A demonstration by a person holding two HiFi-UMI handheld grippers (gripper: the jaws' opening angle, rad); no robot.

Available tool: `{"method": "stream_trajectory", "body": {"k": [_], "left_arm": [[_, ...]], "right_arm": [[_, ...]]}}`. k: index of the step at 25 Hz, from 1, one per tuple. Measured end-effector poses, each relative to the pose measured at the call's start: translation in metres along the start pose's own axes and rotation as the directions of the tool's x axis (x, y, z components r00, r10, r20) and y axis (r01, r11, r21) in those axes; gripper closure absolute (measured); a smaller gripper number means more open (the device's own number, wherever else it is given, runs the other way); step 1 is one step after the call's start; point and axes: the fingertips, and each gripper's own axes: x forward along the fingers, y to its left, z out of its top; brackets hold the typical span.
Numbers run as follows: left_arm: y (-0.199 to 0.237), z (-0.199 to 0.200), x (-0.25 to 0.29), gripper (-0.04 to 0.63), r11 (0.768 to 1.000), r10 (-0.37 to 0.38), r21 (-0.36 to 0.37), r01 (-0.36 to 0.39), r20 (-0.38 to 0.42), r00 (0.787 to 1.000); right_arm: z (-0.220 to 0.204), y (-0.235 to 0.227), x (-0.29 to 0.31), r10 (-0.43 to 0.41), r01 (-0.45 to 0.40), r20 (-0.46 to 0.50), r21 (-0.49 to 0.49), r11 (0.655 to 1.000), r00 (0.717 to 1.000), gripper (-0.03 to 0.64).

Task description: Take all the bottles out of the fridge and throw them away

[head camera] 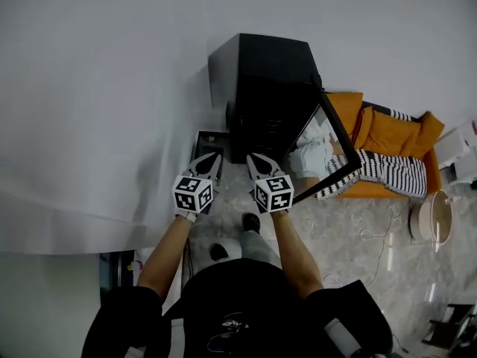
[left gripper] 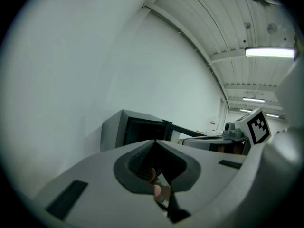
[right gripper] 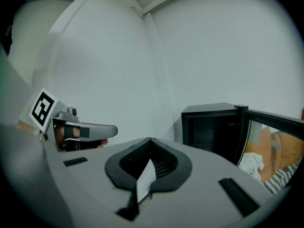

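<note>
Showing a person from above, in the head view, standing before a black fridge (head camera: 261, 73) that occupies the upper centre of the frame against a white wall (head camera: 97, 88). The fridge's glass door (head camera: 322, 151) stands open, swung out toward the right of the frame; the interior is too dark to tell what it holds.

The left gripper (head camera: 215, 157) and the right gripper (head camera: 253, 158) are held side by side at frame centre, near each other but apart, both pointing at the fridge and short of its opening.

In the left gripper view the two jaws meet at their tips with nothing between them, and the fridge sits just above them at centre. In the right gripper view the jaws are likewise pressed together and empty, with the fridge and its open door at the right of the frame and the left gripper at the left edge.

An orange sofa (head camera: 387, 134) with a striped blanket (head camera: 384, 171) lies to the right of the fridge, behind the open door. The floor (head camera: 350, 237) is pale and mottled
</note>
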Motion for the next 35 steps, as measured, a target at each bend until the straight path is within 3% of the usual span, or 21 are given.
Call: {"method": "stream_trajectory", "body": {"k": [7,25,35], "left_arm": [[-0.045,-0.001,0.001,0.594,0.999,-0.035,0.011,0.035,-0.004,0.999],[-0.143,0.012,0.084,0.594,0.999,0.002,0.054,-0.003,0.013,1.000],[-0.172,0.006,0.095,0.594,0.997,0.015,0.073,-0.015,-0.008,1.000]], "right_arm": [[0.003,-0.022,-0.051,-0.023,0.024,0.011,-0.010,1.000,1.000,0.611],[0.019,-0.147,-0.128,0.003,-0.002,0.013,-0.040,0.999,1.000,0.611],[0.020,-0.180,-0.152,-0.011,0.011,0.025,-0.011,1.000,1.000,0.611]]}}
